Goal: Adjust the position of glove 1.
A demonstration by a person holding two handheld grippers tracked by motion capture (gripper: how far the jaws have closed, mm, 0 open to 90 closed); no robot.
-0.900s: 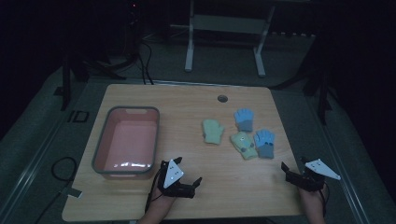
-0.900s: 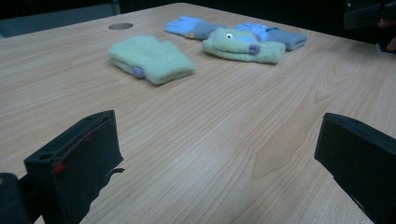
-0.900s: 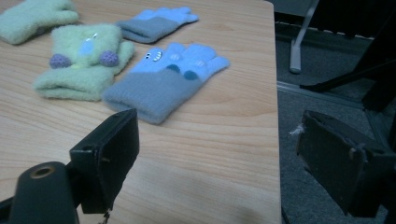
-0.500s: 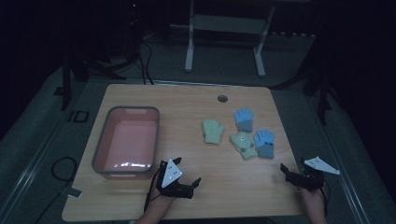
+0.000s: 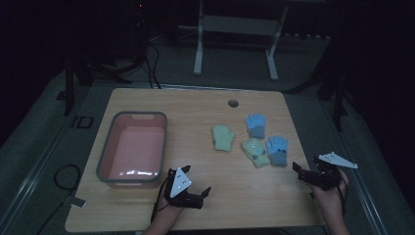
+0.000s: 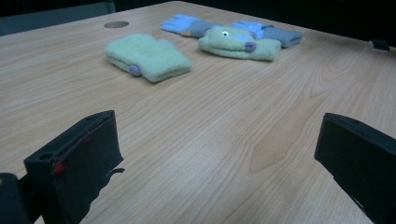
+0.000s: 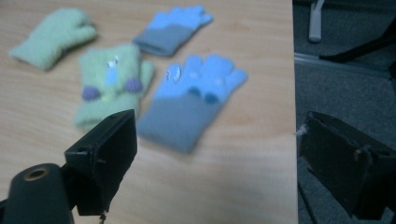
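No readable text, labels, brands or numbers anywhere. Gloves (image 5: 259, 142) carry only stitched eyes and coloured dots, no lettering. Pink tub (image 5: 133, 147) and worktop (image 5: 195, 107) are unmarked. Grey plates on the grippers are blank at this resolution.

Wooden table (image 5: 147, 100): pink tub (image 5: 115, 147) left; four gloves (image 5: 254, 152) right, clustered; hole (image 5: 233, 103) near far edge.

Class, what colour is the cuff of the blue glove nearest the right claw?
Grey cuff, clearest in the right gripper view.
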